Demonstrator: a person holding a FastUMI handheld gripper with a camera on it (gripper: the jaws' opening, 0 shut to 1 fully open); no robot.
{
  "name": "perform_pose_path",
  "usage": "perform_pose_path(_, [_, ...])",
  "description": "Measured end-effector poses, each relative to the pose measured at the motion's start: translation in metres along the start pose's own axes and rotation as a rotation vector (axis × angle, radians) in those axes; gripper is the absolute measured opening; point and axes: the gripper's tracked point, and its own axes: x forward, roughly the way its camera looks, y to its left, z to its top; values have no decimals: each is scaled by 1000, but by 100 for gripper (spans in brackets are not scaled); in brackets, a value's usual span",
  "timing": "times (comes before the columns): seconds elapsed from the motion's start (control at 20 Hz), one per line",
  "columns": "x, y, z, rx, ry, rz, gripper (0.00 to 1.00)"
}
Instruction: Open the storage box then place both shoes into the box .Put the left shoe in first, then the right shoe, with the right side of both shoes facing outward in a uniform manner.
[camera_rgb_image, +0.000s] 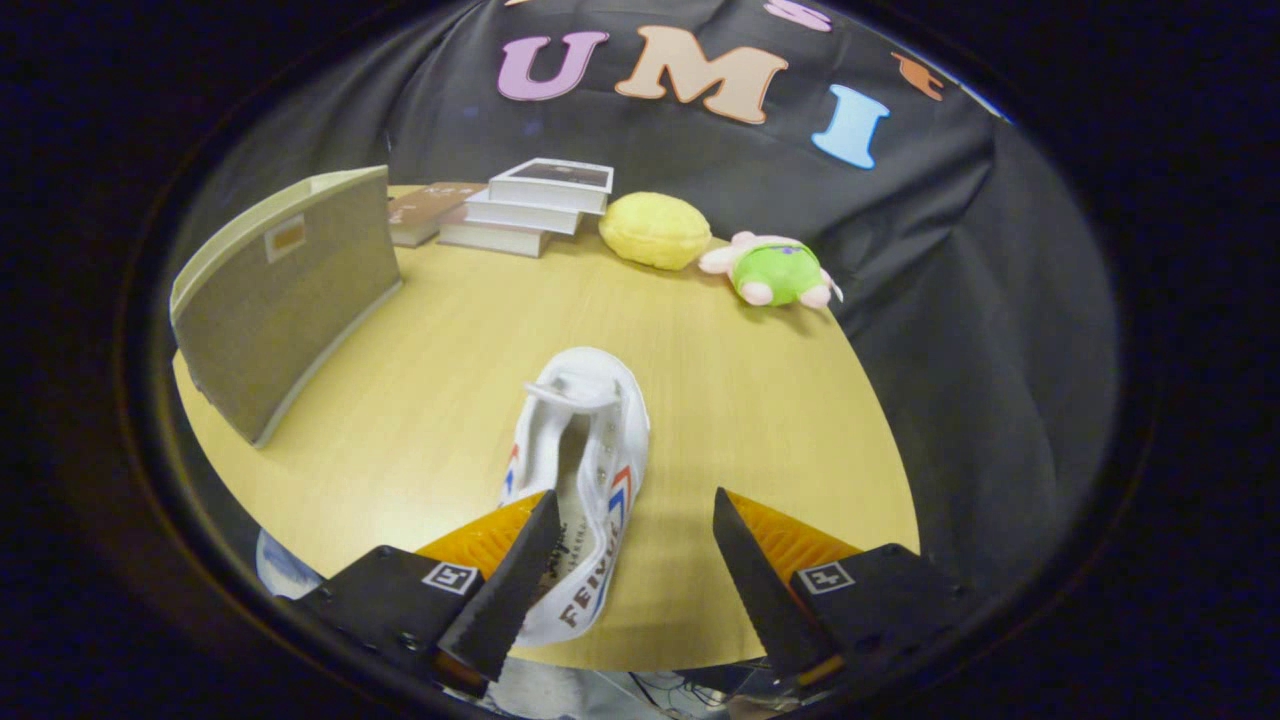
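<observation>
1. Fingers of the gripper (635, 560) stand apart, gripping nothing; the left one overlaps the heel end of the white shoe (585, 470).
2. Shoe lies on the wooden table (760, 400) near its front edge, toe pointing away.
3. Storage box (285, 300) stands along the table's left edge, well apart from the shoe.
4. Books (530, 205), a yellow plush (655, 230) and a green plush toy (775, 270) line the far edge.

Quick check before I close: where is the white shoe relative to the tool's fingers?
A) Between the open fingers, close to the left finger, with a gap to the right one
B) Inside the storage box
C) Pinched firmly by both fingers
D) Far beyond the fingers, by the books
A: the tool is open, and the white shoe lies between its fingers, close against the left one, with bare table before the right.
</observation>
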Motion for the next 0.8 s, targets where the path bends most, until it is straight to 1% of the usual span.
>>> perform_pose_path(0.05, [6,0,2,-2,5,-7,99])
perform_pose_path(0.2, [25,11,7,24,18,31,77])
perform_pose_path(0.35, [44,11,1,63,51,17,55])
perform_pose_path(0.4, [48,19,1,95,64,44,48])
perform_pose_path(0.45, [47,22,-1,153,83,50,41])
perform_pose_path(0.5, [48,24,-1,199,98,36,33])
perform_pose_path(0.55, [50,23,-3,215,110,32,23])
perform_pose_path(0.7, [49,22,-4,271,118,15,23])
perform_pose_path(0.75, [53,18,-6,274,122,-8,23])
perform_pose_path(0.8, [52,17,-11,283,139,0,18])
